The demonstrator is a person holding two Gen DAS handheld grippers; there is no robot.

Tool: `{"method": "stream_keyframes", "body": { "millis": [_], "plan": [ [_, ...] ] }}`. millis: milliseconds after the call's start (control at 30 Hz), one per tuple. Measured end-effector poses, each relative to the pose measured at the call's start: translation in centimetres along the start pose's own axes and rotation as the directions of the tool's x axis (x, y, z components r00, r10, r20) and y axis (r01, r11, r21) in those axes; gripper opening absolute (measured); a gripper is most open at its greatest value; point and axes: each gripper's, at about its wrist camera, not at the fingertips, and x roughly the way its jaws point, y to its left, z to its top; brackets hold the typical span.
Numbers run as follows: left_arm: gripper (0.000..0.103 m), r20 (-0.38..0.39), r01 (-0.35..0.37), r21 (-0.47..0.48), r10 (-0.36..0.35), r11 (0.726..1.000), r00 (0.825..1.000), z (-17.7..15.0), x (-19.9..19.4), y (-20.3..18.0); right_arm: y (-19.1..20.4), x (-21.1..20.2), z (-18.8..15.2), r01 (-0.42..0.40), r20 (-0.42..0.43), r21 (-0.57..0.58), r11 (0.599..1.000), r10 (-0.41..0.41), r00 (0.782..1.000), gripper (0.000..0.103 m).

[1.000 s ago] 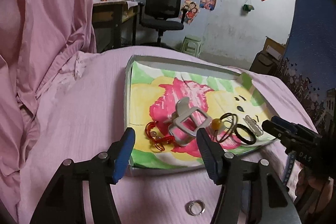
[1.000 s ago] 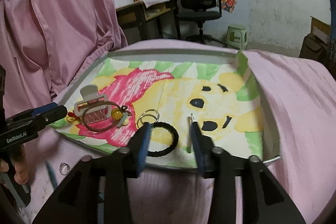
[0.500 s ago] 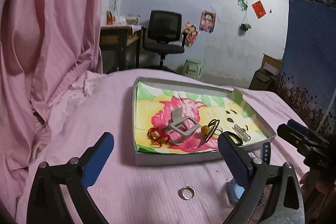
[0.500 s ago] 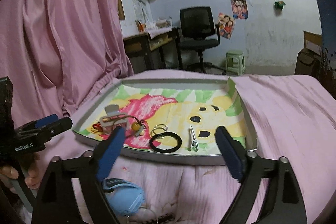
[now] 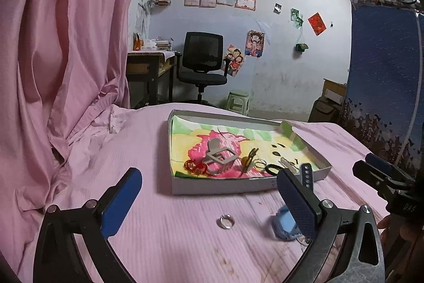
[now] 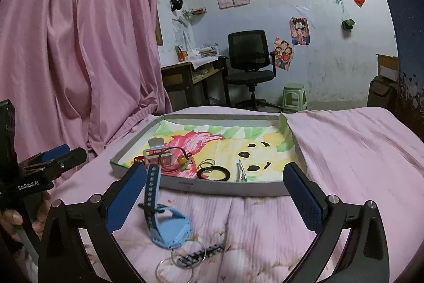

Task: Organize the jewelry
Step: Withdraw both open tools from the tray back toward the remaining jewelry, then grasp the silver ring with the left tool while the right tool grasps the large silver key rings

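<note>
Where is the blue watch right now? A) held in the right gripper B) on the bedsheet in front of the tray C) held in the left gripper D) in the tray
B: the watch lies on the pink bedsheet in front of the tray, outside it, while the right gripper and the left gripper are both open and empty.

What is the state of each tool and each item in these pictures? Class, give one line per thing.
Left tool: open, holding nothing.
Right tool: open, holding nothing.
Box lid tray: lying open on the bed.
Grey hair claw: in the tray.
Black hair tie: flat in the tray.
Silver ring: on the bed, outside the tray.
Blue watch: on the bed, outside the tray, strap sticking up.
</note>
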Motion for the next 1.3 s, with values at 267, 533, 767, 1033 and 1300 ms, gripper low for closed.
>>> {"method": "stream_keyframes", "body": {
  "millis": [267,533,767,1033,1300],
  "plan": [
    [0.102,-0.024,0.015,0.012,-0.015,1.0,1.0,-1.1,-1.5,-0.2,0.3,-2.0,-1.0,0.0,-0.005,-0.03,1.0,-0.001,1.0,0.102],
    [0.102,-0.093,0.032,0.047,-0.027,0.998,0.995,-2.3,-1.8,-0.9,0.4,-3.1,-2.1,0.003,-0.033,-0.058,0.998,-0.005,0.999,0.102],
    [0.102,-0.17,0.034,0.063,-0.023,0.997,0.985,-3.0,-0.7,-1.1,0.1,-2.6,-3.5,0.038,-0.126,-0.082,0.996,-0.048,0.991,0.102],
    [0.102,-0.271,0.029,0.05,-0.014,0.998,0.963,-3.2,1.1,-0.8,-0.4,-1.2,-4.7,0.036,-0.233,-0.091,0.995,-0.056,0.971,0.102],
    [0.102,-0.385,0.054,0.026,-0.04,0.998,0.922,-4.0,3.4,-0.3,0.3,0.2,-5.6,-0.005,-0.309,-0.11,0.994,-0.029,0.95,0.101]
  ]
}}
